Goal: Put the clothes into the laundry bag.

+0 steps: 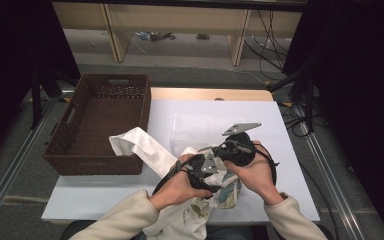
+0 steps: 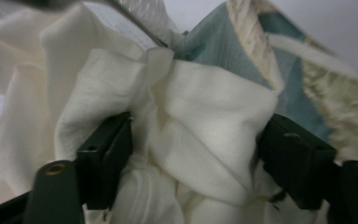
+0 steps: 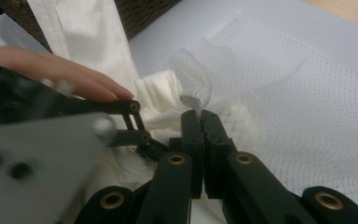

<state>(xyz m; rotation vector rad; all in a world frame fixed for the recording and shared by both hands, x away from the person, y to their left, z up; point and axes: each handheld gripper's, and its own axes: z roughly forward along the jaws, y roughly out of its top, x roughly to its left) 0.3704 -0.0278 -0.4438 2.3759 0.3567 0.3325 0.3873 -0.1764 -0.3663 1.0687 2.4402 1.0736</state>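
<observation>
While my right claw (image 3: 200, 122) pinches shut on a thin edge of the mesh bag (image 3: 279, 93), I hold that edge up and steady so the mouth of the bag stays where my other hand can work at it. My left claw (image 2: 196, 154) stands wide, its jaws apart on either side of a fold of the cream cloth (image 2: 205, 130) without pressing on it; I judge I have it spread like this to take a fresh bite of the bundle. Both claws sit close together over the front middle of the surface (image 1: 290, 150), because the cloth and the bag are tangled into one heap there and each needs a hand.

A long strip of the cream cloth trails from the heap up over the near rim of the wicker basket (image 1: 80, 125), which stands at the left of the surface, so part of it already hangs inside. More fabric spills off the front edge toward my lap.

The cream cloth is soft, thin and deeply crumpled, with a fine weave. Beside it lies a teal and beige patterned piece (image 2: 279, 60), stiffer looking. The mesh bag is white, sheer and netted, lying slack and flat on the surface behind the heap.
</observation>
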